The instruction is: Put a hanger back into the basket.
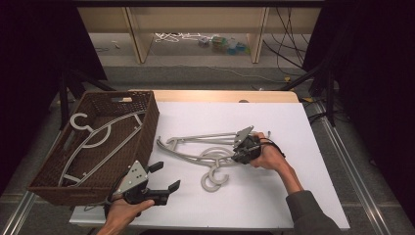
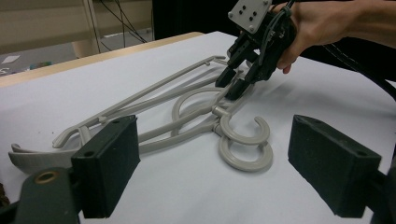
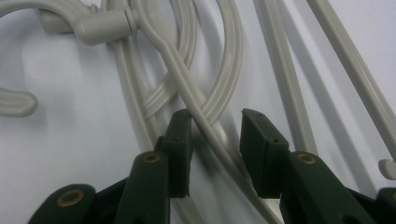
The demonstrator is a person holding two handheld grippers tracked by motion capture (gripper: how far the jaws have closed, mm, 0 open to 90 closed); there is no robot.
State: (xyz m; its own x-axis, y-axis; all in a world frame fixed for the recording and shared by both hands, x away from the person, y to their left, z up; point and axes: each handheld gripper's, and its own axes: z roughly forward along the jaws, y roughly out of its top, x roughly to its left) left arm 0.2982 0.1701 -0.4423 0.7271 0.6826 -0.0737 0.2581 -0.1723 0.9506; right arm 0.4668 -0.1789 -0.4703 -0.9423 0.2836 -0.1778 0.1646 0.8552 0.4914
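Note:
A few grey plastic hangers (image 1: pixel 195 147) lie tangled in the middle of the white table, their round hooks (image 2: pixel 245 140) toward the front. My right gripper (image 1: pixel 240 155) reaches into the pile from the right. In the right gripper view one thin hanger arm (image 3: pixel 198 114) runs between its jaws (image 3: pixel 215 135); it lies against the left pad (image 3: pixel 180 140), and a gap shows at the right pad. My left gripper (image 1: pixel 167 176) hovers near the table's front left, jaws wide open and empty (image 2: pixel 219 172), pointing at the pile and at the right gripper (image 2: pixel 232 85).
A brown wicker basket (image 1: pixel 149 125) stands at the table's left edge with a couple of grey hangers (image 1: pixel 98 137) inside. The table's wooden far edge (image 1: pixel 220 95) borders the white sheet (image 1: pixel 274 196). Shelves and cables lie on the floor beyond.

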